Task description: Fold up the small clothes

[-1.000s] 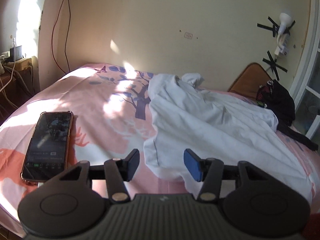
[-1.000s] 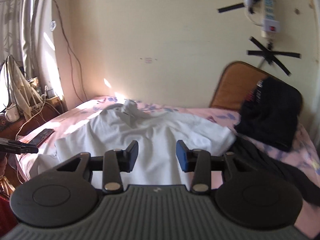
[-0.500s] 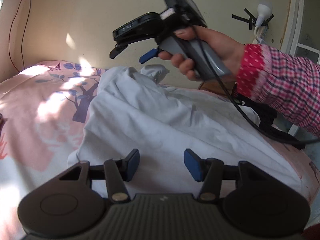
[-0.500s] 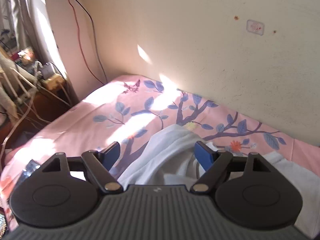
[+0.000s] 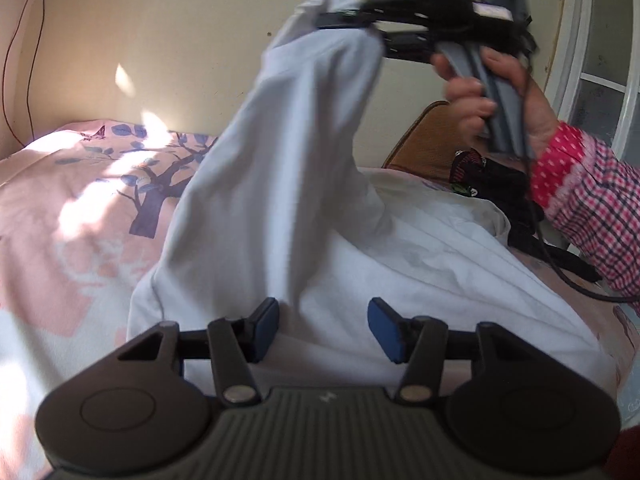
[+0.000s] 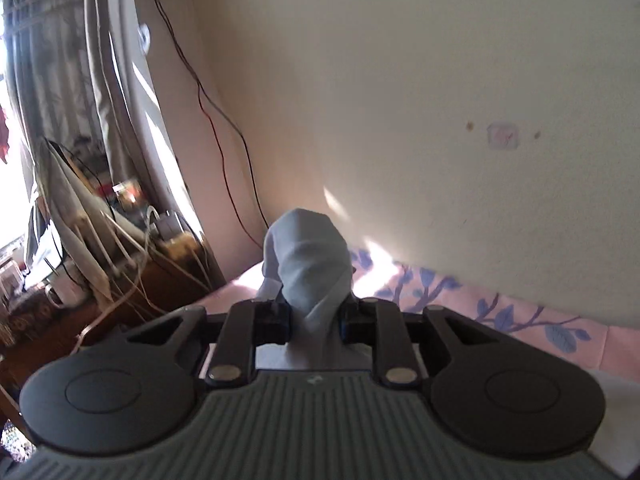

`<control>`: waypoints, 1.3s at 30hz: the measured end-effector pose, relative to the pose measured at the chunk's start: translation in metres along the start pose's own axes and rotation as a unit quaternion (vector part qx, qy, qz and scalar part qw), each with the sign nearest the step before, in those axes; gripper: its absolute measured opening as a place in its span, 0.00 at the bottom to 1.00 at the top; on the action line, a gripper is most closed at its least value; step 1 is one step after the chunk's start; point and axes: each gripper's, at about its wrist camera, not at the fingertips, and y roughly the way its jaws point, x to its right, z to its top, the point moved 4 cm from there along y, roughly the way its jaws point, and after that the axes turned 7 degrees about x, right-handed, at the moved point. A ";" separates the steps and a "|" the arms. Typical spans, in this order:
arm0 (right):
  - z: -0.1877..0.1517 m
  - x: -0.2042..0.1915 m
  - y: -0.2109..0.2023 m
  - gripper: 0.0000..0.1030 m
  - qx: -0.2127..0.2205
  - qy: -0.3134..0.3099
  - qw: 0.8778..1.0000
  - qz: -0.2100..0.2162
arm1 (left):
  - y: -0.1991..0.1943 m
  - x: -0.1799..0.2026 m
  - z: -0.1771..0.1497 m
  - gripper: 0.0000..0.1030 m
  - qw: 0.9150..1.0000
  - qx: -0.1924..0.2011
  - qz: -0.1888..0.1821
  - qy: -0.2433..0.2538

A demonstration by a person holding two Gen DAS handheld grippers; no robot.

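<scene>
White cloth fills the near ground: the shirt (image 5: pixel 420 272) lies on the pink bedspread (image 5: pixel 72 216), its near hem between the left gripper (image 5: pixel 323 326), whose blue pads stand apart and press on nothing, as they did a second ago. Farther off, at one o'clock, the right gripper (image 6: pixel 314 322) has just closed its jaws on a bunched fold of the shirt that lay flat half a second ago and now hangs lifted in a tall peak. Likely the fold is beginning; the raised part must next travel across the body
</scene>
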 end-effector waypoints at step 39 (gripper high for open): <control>0.050 -0.121 0.236 0.42 -0.095 -0.024 0.995 0.017 | -0.012 -0.031 0.024 0.53 0.996 0.028 0.001 -0.083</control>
